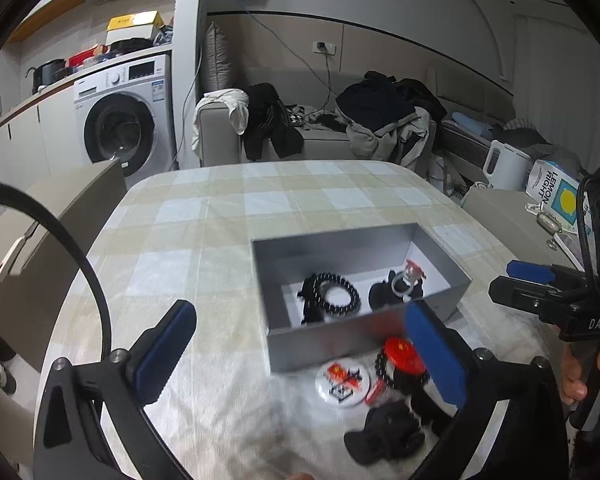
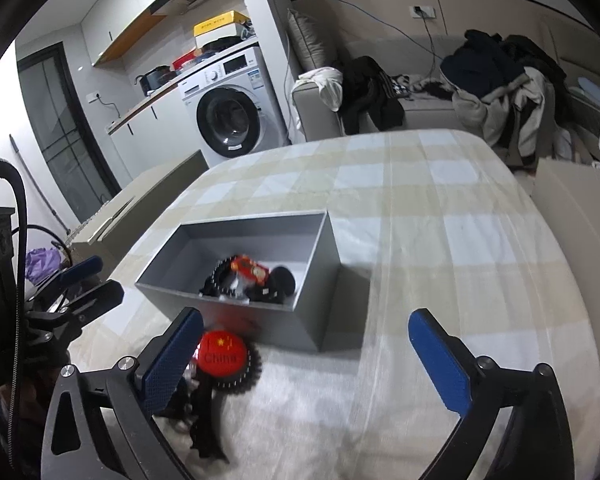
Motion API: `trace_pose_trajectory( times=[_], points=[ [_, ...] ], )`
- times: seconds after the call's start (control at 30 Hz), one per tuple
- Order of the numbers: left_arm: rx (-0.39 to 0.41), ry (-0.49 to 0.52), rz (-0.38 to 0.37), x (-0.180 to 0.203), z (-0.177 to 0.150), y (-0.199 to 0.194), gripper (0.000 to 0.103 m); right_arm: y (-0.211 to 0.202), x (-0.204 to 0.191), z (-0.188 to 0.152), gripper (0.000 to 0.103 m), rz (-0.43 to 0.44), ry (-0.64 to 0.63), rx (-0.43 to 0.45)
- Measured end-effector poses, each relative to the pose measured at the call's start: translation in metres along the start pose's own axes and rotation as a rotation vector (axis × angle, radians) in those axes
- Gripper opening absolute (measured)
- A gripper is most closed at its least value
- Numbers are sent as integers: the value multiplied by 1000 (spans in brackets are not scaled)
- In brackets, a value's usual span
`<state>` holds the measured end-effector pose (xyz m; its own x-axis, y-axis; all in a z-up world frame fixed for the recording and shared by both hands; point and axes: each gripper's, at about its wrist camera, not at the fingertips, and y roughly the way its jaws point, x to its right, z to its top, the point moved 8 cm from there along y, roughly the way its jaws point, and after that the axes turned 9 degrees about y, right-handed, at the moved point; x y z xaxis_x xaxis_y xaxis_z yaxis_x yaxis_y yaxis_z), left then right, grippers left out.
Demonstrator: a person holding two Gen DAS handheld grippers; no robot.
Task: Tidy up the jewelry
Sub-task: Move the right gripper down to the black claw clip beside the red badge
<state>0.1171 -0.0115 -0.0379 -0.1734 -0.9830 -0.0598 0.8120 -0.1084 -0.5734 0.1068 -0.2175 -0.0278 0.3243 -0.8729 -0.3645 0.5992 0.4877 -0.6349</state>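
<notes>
An open grey box (image 1: 320, 340) (image 2: 312, 320) stands on the checked tablecloth. Inside lie a black bead bracelet (image 1: 336, 296), a ring with a red piece (image 1: 408, 280) and dark items (image 2: 272, 284). In front of the box lie a red round badge (image 1: 404, 356) (image 2: 222, 354), a white round badge (image 1: 344, 384), a black bead bracelet (image 1: 382, 364) and a black cloth piece (image 1: 388, 436). My left gripper (image 1: 300, 354) is open, its blue pads wide apart, nothing between them. My right gripper (image 2: 306, 360) is open too, with the red badge just beside its left pad (image 2: 172, 364).
A washing machine (image 1: 124, 120) and a sofa heaped with clothes (image 1: 380, 120) stand beyond the table. A beige chair back (image 1: 48, 232) sits at the table's left, a white kettle (image 1: 504, 164) and a lemon-print carton (image 1: 556, 196) at the right. A hand (image 1: 580, 376) holds the right gripper's handle.
</notes>
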Motion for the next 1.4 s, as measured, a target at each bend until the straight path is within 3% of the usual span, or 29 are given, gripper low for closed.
trace_pose_trajectory(
  times=[0.5, 0.63, 0.77, 1.0, 1.17, 1.4],
  points=[
    [-49, -14, -23, 19, -35, -15, 102, -4, -16, -53, 103, 48, -9, -121],
    [-58, -13, -15, 19, -41, -18, 102, -2, -27, -66, 102, 104, -38, -165],
    [-68, -1, -16, 20, -48, -21, 102, 1, -39, -77, 88, 149, -56, -203],
    [-87, -7, -30, 19, -58, -22, 102, 7, -52, -87, 76, 178, -90, -242],
    [-96, -14, -28, 18, -62, -20, 102, 11, -57, -91, 55, 168, -129, -241],
    [-94, -18, -35, 17, -61, -20, 102, 15, -66, -96, 37, 152, -186, -250]
  ],
)
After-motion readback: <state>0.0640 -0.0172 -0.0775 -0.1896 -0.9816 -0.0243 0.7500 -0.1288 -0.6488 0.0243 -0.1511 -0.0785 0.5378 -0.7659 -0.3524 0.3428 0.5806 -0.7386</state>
